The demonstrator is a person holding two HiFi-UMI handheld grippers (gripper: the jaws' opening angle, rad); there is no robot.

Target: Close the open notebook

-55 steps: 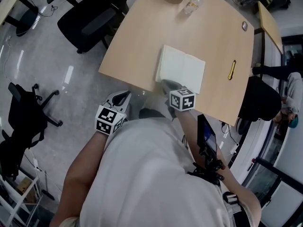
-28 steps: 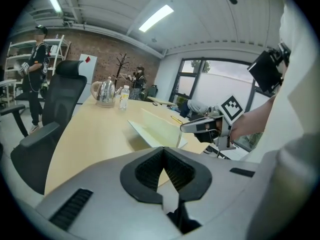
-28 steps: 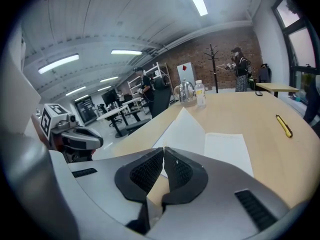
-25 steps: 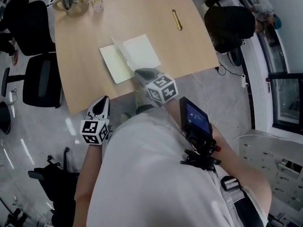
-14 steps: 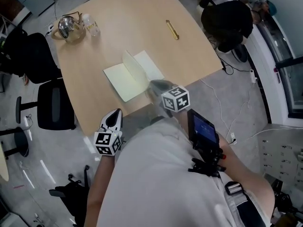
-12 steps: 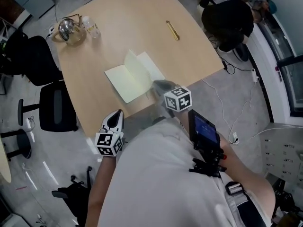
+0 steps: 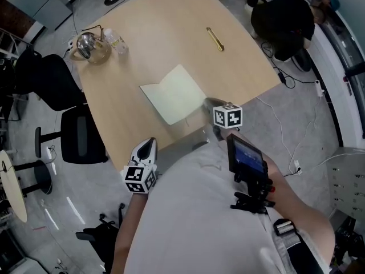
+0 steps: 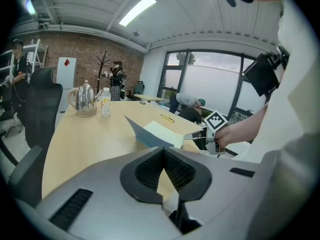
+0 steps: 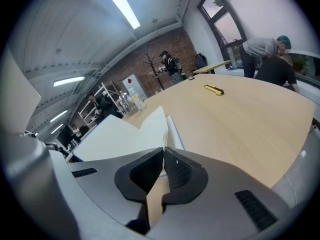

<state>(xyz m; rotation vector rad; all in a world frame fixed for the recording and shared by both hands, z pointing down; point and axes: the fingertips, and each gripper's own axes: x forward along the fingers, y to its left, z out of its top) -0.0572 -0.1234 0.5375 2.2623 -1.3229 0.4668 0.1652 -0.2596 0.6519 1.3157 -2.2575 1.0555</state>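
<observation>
Near the front edge of the light wooden table (image 7: 171, 39) lies the pale cream notebook (image 7: 174, 93), one leaf half-raised. The right gripper (image 7: 206, 103) just beside it and the left gripper (image 7: 149, 142) off the table have jaws together, empty.

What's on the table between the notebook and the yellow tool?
Nothing. In the head view, bare tabletop runs from the notebook to the yellow tool. The right gripper view shows the same clear stretch.

Bright ceiling tubes (image 8: 137, 10) (soft shadows); gripper views warp at edges.
</observation>
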